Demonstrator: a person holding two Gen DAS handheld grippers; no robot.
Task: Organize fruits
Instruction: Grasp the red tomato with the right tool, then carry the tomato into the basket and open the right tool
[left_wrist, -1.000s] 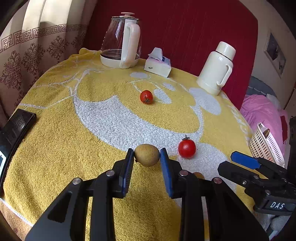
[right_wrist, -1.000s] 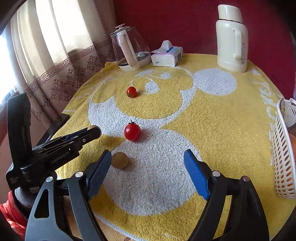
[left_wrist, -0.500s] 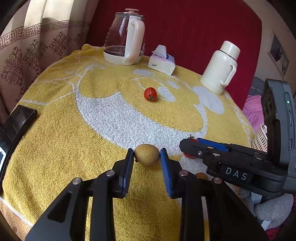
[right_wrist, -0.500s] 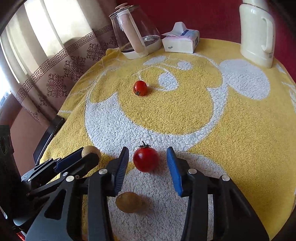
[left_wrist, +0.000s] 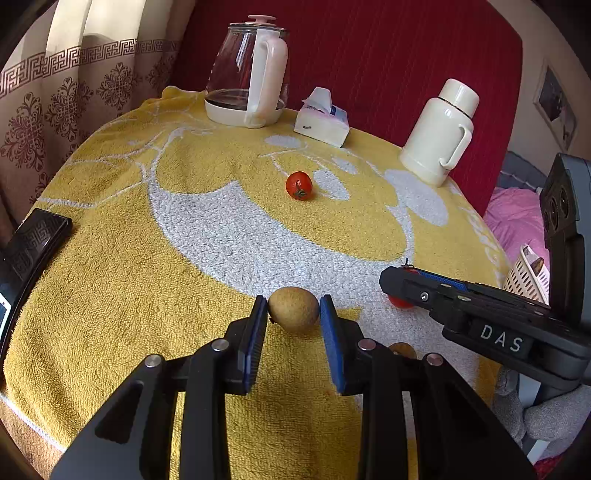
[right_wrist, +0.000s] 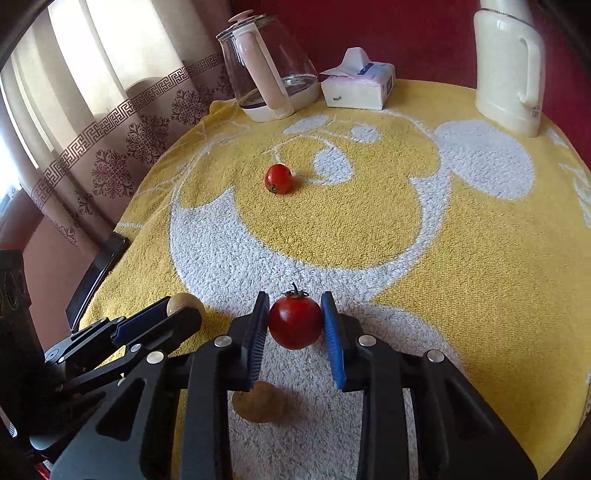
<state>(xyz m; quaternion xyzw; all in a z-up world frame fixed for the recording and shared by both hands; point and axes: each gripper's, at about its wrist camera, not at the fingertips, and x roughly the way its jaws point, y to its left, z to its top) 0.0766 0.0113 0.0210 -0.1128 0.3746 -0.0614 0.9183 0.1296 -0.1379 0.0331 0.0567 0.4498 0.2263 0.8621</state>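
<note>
Tomato (right_wrist: 294, 322) clamped in right tool (right_wrist: 295, 325); left tool (left_wrist: 293, 314) grips kiwi (left_wrist: 293, 309); kettle (left_wrist: 248, 74) behind.

**Open middle, crowded near edge**

The middle of the tabletop (right_wrist: 461, 258) lies bare except for one small tomato (right_wrist: 278, 179), with free room all round it. Along the far edge stand a kettle (left_wrist: 249, 74), a tissue pack (left_wrist: 323, 120) and a flask (left_wrist: 439, 133), with gaps between them. At the near edge it is tight: the left tool (left_wrist: 293, 314) and the right tool (right_wrist: 295, 321) sit side by side, close together, and a loose brown fruit (right_wrist: 258, 402) lies just below the right one. A white basket (left_wrist: 526, 273) stands off the right side, a dark flat thing (left_wrist: 33, 243) at the left rim.
</note>
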